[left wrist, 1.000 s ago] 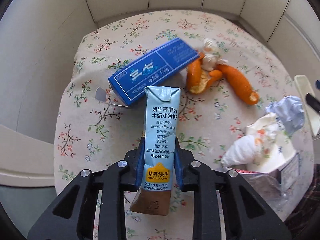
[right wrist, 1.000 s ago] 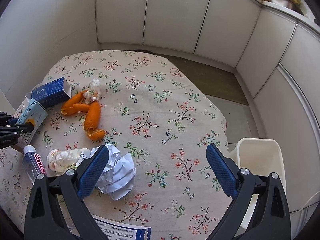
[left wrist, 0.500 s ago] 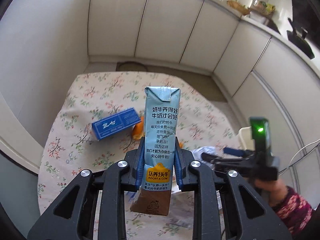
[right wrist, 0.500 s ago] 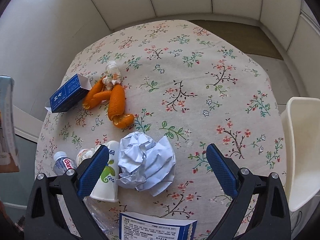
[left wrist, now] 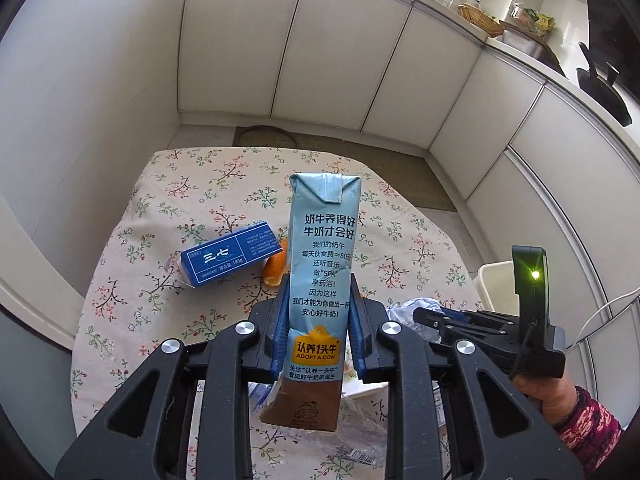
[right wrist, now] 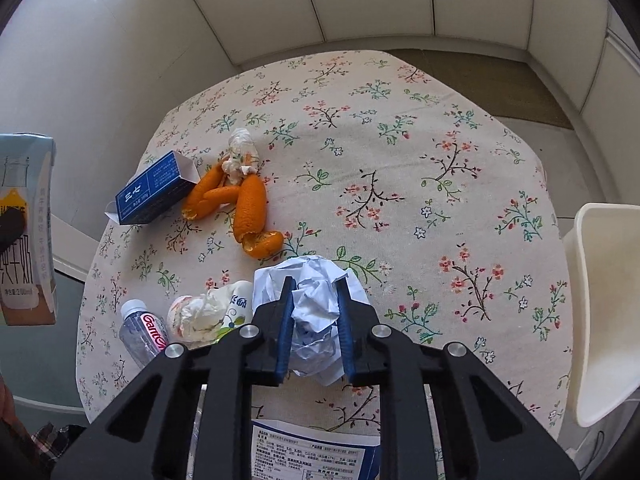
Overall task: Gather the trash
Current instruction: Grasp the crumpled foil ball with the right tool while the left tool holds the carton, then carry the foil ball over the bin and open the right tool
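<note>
My left gripper [left wrist: 319, 284] is shut on a light-blue milk carton [left wrist: 324, 264], held upright above the flowered table [left wrist: 200, 200]. The same carton [right wrist: 26, 232] shows at the left edge of the right wrist view. My right gripper [right wrist: 314, 284] is closing its jaws on a crumpled ball of white paper [right wrist: 314, 320] near the table's front, and the blue pads press into both sides. From the left wrist view, the right gripper [left wrist: 432, 316] sits low on the right over that paper [left wrist: 416, 306], held by a hand in a patterned sleeve.
A blue box [right wrist: 154, 190], orange peel [right wrist: 250, 208] and a tissue wad [right wrist: 240, 146] lie at the left. A small water bottle [right wrist: 142, 334] and a paper cup stuffed with tissue [right wrist: 212, 312] lie beside the paper. A white bin [right wrist: 604, 312] stands off the right edge.
The right gripper's jaws went from wide open to closed on the paper ball. The left gripper rose with the carton, then held still.
</note>
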### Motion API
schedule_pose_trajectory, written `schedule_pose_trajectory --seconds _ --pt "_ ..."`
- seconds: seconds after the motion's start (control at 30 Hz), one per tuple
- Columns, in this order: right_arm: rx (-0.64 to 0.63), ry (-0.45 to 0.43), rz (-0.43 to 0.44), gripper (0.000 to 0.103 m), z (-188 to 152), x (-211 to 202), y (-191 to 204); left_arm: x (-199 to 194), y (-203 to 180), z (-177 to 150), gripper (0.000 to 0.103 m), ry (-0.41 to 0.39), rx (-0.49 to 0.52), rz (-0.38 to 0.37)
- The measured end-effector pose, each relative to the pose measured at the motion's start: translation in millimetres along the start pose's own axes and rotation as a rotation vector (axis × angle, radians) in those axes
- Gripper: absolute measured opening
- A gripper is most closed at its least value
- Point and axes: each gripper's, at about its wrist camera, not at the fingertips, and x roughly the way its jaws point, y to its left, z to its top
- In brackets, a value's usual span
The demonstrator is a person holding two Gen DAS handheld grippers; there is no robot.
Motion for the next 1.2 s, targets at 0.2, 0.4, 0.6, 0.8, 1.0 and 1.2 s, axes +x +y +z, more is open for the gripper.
schedule_pose_trajectory --seconds 0.2,0.4,0.6,0.8,1.0,1.2 --pt "-0.025 -0.083 0.008 0.020 2.4 -25.8 7.3 2.2 -2.6 2.6 0.024 -0.030 -0.032 -0.012" --pt "-0.041 -0.199 -0.007 0.020 6.9 -56.0 12.7 0.1 -11.4 7.8 0.024 -0.077 -0.053 -0.028" --pt "-0.055 -0.367 -0.044 0.020 9.5 -89.8 19.0 -8.8 -21.5 16.1 0.024 -0.154 -0.075 -0.044" --pt "-0.069 -0.494 -0.082 0.020 9.2 -115.9 21.1 -6.0 -32.8 19.6 0.024 -0.167 -0.075 -0.057" --pt "-0.059 -0.552 -0.119 0.020 8.9 -131.4 12.7 -9.1 -42.2 24.1 0.024 -0.195 -0.083 -0.083" --pt "-0.046 -0.600 -0.168 0.020 6.6 -150.7 -4.0 -7.9 -59.1 27.5 0.024 -0.206 -0.075 -0.115"
